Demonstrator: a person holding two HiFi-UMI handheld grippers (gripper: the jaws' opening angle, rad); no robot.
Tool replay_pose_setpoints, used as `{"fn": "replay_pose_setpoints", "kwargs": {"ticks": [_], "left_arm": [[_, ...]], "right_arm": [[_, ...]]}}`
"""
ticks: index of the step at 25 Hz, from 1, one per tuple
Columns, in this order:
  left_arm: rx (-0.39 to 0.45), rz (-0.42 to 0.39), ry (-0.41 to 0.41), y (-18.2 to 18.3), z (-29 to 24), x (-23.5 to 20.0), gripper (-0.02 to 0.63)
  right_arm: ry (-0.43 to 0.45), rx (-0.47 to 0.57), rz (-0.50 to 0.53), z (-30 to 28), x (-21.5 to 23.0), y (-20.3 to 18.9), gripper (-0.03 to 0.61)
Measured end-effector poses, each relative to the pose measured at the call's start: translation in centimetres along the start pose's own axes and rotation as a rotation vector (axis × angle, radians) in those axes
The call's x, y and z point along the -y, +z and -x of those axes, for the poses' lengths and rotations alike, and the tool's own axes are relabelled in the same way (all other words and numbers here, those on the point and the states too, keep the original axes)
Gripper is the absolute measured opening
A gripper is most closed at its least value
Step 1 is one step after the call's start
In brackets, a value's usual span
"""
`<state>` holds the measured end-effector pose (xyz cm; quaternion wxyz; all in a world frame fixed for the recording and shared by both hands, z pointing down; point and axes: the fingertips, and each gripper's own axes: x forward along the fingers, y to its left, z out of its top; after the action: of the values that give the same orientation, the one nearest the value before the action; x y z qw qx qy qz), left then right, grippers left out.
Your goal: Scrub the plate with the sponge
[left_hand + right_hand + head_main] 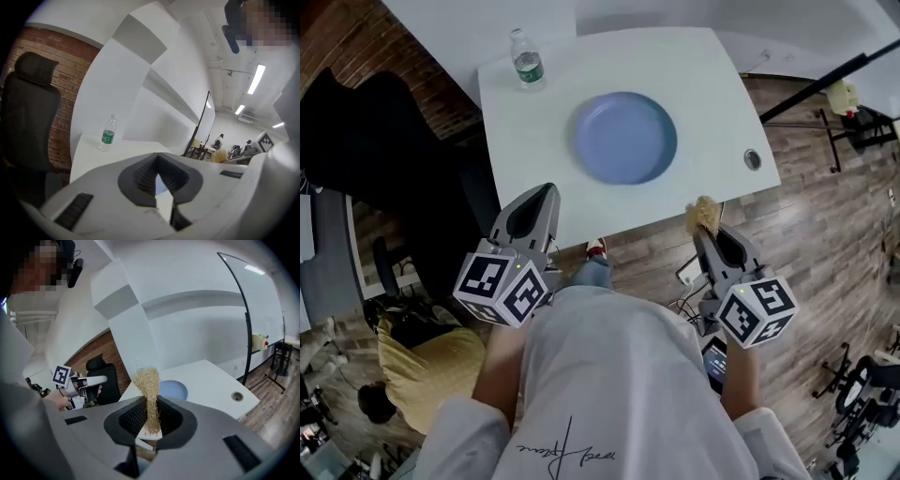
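Right gripper [709, 234] clamped on the sponge [703, 215]; left gripper [546, 195] closed and empty; both well apart from the plate [624, 137].
The right gripper view shows the jaws pressed onto the lower part of the straw-coloured, fibrous sponge, and its upper part stands clear above the jaw tips. The left gripper view shows the jaws together with nothing between them. In the head view both grippers are in front of the person's body, short of the near edge of the white table [694, 66] and over the wooden floor [806, 244]. The round blue plate lies flat near the middle of the tabletop. A clear water bottle [526, 61] with a green label stands upright at the table's far left corner, apart from the plate. A round cable hole [753, 159] sits near the table's right edge.
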<state>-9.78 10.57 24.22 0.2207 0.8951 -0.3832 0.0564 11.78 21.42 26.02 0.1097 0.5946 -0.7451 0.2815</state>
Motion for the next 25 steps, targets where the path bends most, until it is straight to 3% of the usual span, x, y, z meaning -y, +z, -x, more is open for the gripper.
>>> {"fn": "replay_pose_setpoints", "kwargs": {"ticks": [4, 14, 21, 25], "left_arm": [[-0.011, 0.035, 0.01, -0.2, -1.4, -2.2, -0.008], [-0.055, 0.113, -0.014, -1.6, -3.8, -3.2, -0.009], [-0.071, 0.089, 0.014, -1.4, -5.2, -4.8, -0.009], [-0.085, 0.106, 0.028, -1.4, -6.2, -6.0, -0.009]], "right_arm": [[0.011, -0.023, 0.05, -3.0, -0.2, 1.5, 0.038], [-0.008, -0.13, -0.005, -7.1, 1.6, 2.0, 0.038], [0.047, -0.16, -0.009, -10.6, 1.9, 2.5, 0.038], [0.034, -0.157, -0.014, -13.1, 3.0, 3.4, 0.04]]}}
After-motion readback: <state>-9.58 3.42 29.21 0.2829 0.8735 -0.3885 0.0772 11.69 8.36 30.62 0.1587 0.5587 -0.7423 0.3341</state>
